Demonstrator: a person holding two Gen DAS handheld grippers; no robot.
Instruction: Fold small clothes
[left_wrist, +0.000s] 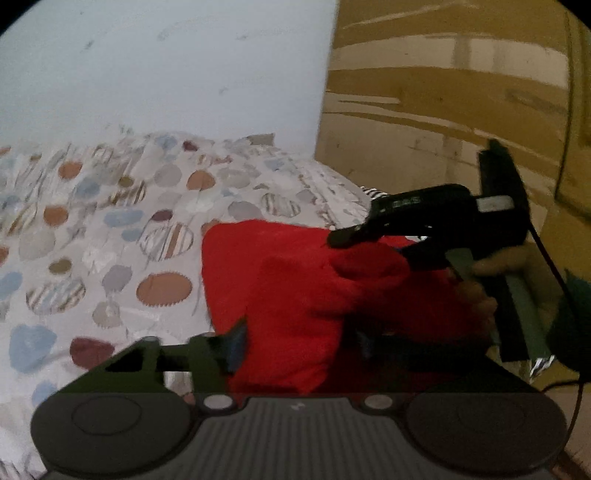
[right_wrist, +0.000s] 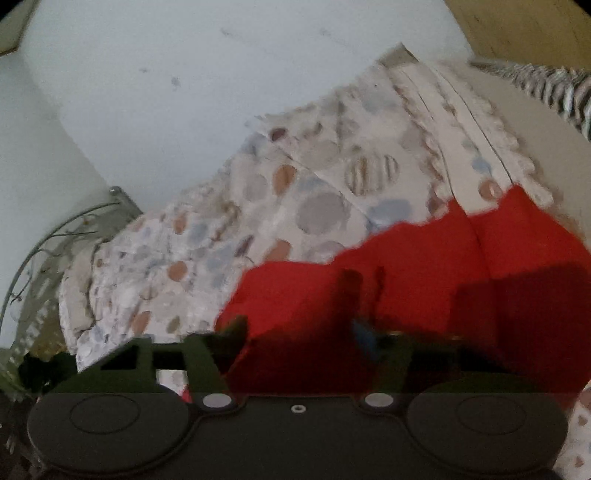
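A red garment lies on a bed with a spotted cover. My left gripper has its fingers spread wide, with red cloth between and over them. My right gripper shows from the side at the right of the left wrist view, with its jaws near the cloth's raised fold; whether they pinch it is hidden. In the right wrist view the red garment fills the lower right, and my right gripper has fingers set apart with red cloth between them.
A pale wall stands behind the bed. A yellow-brown wooden wardrobe is at the right. A striped cloth lies at the far right edge of the bed. A metal stand with wires is at the left.
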